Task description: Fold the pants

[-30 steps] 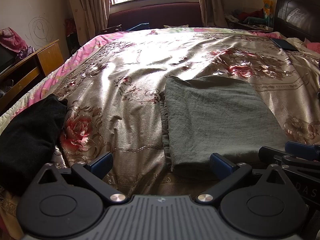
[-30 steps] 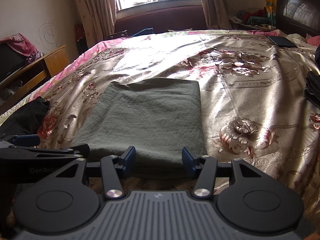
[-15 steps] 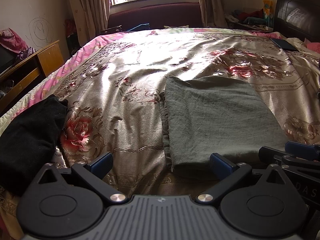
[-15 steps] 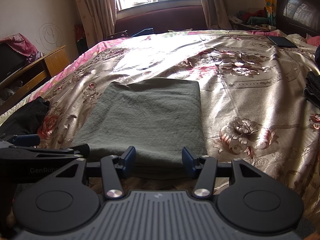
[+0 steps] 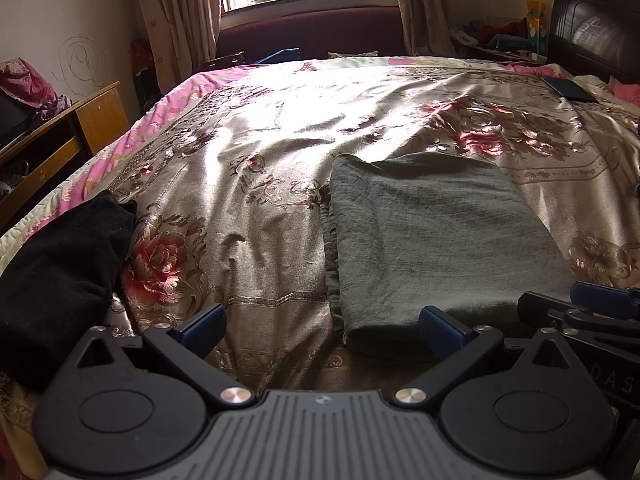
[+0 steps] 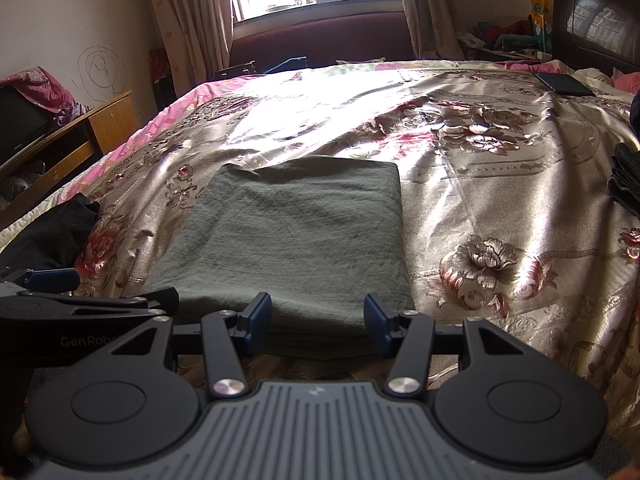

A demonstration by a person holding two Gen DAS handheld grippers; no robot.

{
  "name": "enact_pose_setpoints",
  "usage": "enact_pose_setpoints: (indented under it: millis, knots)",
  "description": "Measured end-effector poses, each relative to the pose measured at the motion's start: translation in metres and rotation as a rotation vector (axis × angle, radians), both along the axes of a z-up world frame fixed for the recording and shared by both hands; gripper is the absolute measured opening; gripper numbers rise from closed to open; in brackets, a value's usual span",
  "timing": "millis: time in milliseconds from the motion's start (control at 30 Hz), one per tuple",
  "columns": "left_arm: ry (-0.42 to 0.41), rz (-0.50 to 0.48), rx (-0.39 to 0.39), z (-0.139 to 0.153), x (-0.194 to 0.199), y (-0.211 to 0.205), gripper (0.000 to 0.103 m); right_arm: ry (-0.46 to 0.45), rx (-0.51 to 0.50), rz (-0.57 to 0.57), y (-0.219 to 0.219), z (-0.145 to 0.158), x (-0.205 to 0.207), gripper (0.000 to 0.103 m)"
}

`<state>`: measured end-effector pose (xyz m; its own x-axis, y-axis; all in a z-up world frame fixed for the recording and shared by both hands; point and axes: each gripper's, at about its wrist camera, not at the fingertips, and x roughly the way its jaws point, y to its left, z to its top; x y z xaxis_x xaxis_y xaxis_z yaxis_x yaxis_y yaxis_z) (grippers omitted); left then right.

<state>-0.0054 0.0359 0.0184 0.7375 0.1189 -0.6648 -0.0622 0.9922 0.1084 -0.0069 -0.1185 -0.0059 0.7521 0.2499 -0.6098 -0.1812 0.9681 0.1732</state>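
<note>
Grey-green pants (image 5: 432, 236) lie folded into a flat rectangle on the floral bedspread (image 5: 260, 168); they also show in the right wrist view (image 6: 296, 240). My left gripper (image 5: 320, 326) is open and empty, just in front of the pants' near left corner. My right gripper (image 6: 318, 314) is open and empty, its blue fingertips at the pants' near edge. The right gripper's fingers show at the right edge of the left wrist view (image 5: 600, 300); the left gripper's fingers show at the left of the right wrist view (image 6: 52, 280).
A black garment (image 5: 60, 272) lies at the bed's left edge. A dark folded pile (image 6: 626, 184) sits at the right edge. A dark phone or tablet (image 6: 564, 83) lies near the headboard (image 6: 596, 12). A wooden desk (image 5: 60, 136) stands left of the bed.
</note>
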Motion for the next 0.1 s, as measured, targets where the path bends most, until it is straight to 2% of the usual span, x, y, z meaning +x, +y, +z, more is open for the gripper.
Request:
enact_pose_setpoints:
  millis: [100]
  knots:
    - [-0.003,0.001,0.002,0.0003,-0.0006,0.0007,0.103,0.0,0.0,0.0,0.0003,0.0007,-0.0004,0.053]
